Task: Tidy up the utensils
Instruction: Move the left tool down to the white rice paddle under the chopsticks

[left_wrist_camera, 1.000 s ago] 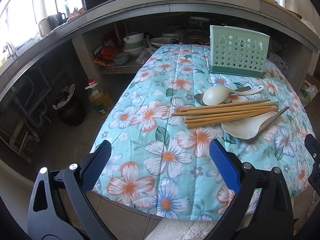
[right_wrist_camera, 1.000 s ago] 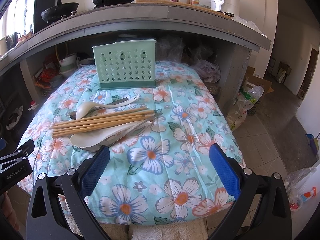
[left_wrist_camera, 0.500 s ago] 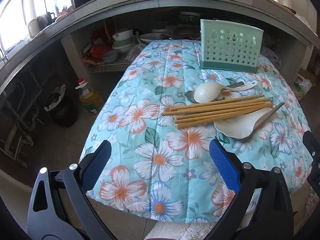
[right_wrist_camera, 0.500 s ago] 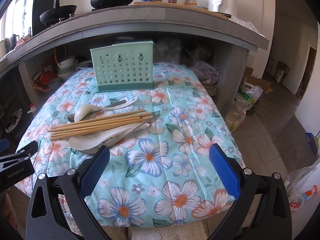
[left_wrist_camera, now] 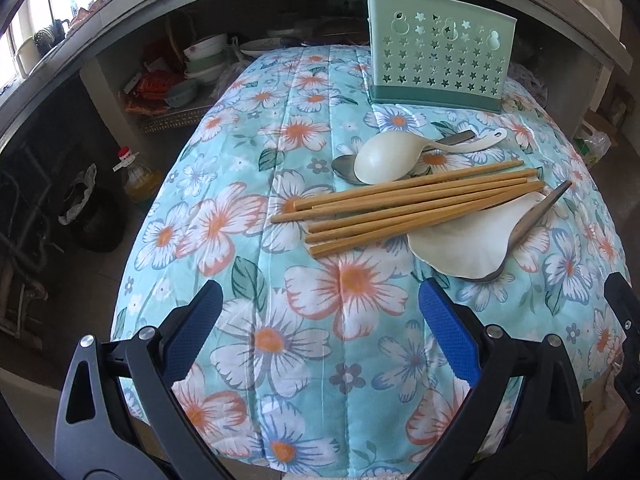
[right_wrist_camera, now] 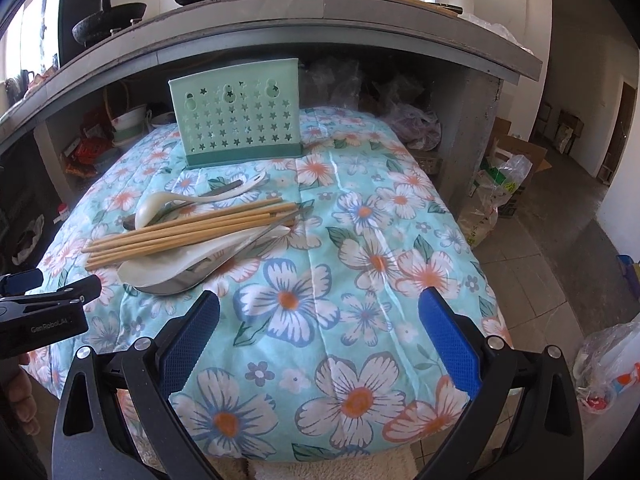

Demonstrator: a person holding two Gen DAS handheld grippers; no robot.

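Note:
A pale green perforated utensil holder [left_wrist_camera: 438, 66] [right_wrist_camera: 238, 122] stands upright at the far end of the floral-covered table [left_wrist_camera: 280, 280] [right_wrist_camera: 400, 240]. In front of it lies a pile: several wooden chopsticks [left_wrist_camera: 408, 208] [right_wrist_camera: 188, 230], a white rice paddle [left_wrist_camera: 392, 158] [right_wrist_camera: 160, 204] over a metal spoon [left_wrist_camera: 344, 168], and a second white paddle [left_wrist_camera: 476, 240] [right_wrist_camera: 188, 264] with a metal spoon [left_wrist_camera: 536, 216] on it. My left gripper [left_wrist_camera: 318, 332] is open and empty, near the table's front edge, short of the pile. My right gripper [right_wrist_camera: 318, 332] is open and empty, right of the pile.
A concrete counter [right_wrist_camera: 360, 24] overhangs the far end, with pots and bottles on top. Bowls and packets [left_wrist_camera: 200, 68] sit on shelves beneath. An oil bottle [left_wrist_camera: 138, 176] and dark bin [left_wrist_camera: 92, 216] stand on the floor left; bags and boxes [right_wrist_camera: 504, 184] on the right.
Both grippers have moved forward over the table, so the pile and holder look closer. Both stay open. Nothing on the table has moved.

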